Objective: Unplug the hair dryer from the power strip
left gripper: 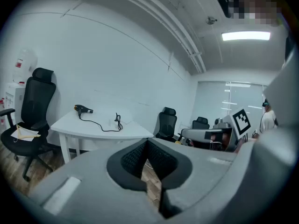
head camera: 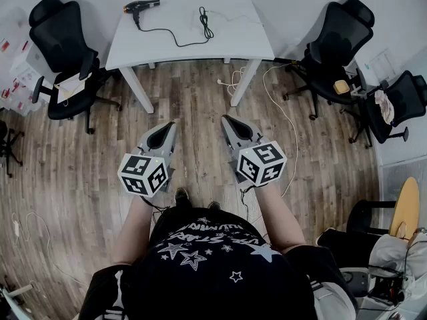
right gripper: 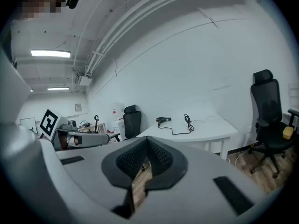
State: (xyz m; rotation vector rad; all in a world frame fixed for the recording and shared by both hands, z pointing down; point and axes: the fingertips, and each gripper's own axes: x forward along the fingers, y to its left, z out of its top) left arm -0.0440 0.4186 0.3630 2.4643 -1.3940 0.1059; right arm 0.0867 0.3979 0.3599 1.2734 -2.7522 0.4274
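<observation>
A black hair dryer (head camera: 140,6) lies at the back left of the white table (head camera: 240,39). Its black cord (head camera: 175,40) runs right across the top to a coiled bundle (head camera: 206,21). I cannot make out a power strip on the white top. The dryer also shows far off in the left gripper view (left gripper: 83,109) and the right gripper view (right gripper: 163,120). My left gripper (head camera: 167,127) and right gripper (head camera: 228,121) are held side by side over the wooden floor, well short of the table. Both point at it, both shut and empty.
A black office chair (head camera: 63,52) with papers on its seat stands left of the table. Two more chairs (head camera: 337,42) (head camera: 393,105) stand at the right. White cables (head camera: 233,82) trail on the floor by the table's right leg.
</observation>
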